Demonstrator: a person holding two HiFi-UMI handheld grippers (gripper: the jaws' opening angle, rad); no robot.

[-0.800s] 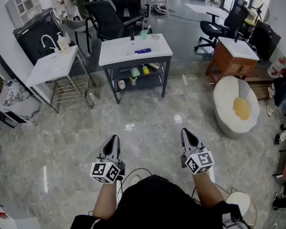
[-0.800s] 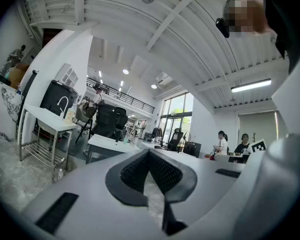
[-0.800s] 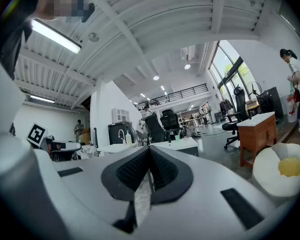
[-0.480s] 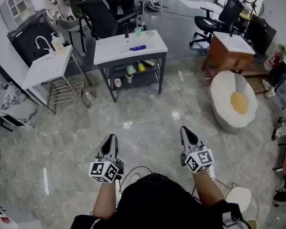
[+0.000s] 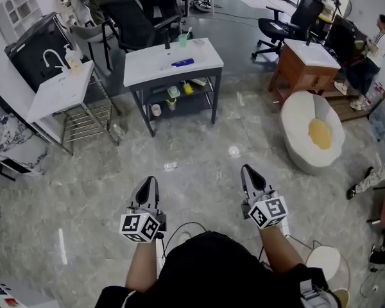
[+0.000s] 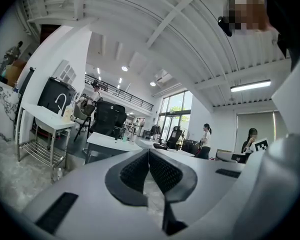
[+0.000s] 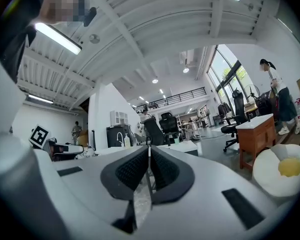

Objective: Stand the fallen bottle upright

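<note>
We hold both claws low in front of our body, above the grey stone floor [image 5: 199, 153], and both point level towards twelve o'clock. The left claw [image 5: 149, 183] has its jaws closed together and nothing is between them; in the left gripper view the dark ribbed pads [image 6: 135, 171] meet in one thin line. The right claw [image 5: 249, 171] is closed in the same way and also empty, and its pads [image 7: 132, 169] touch along the middle in the right gripper view.

The blue bottle [image 5: 183, 62] lies on its side on the white worktop [image 5: 147, 72], at about twelve o'clock from us and well apart from both claws. Its long side runs across the worktop from left to right. At twelve o'clock from the bottle a green cup [image 5: 181, 41] stands upright, and a dark tap [image 5: 167, 42] stands just beside the cup, at its nine o'clock. Under the worktop a lower shelf [image 5: 202, 97] carries several small things, too small for us to tell what they are.

At ten o'clock we see a white sink stand [image 5: 51, 92] with a soap bottle [image 5: 71, 58] on it. At two o'clock stands a wooden cabinet [image 5: 305, 66], and near it, closer to us, a white beanbag [image 5: 301, 143] lies on the floor
</note>
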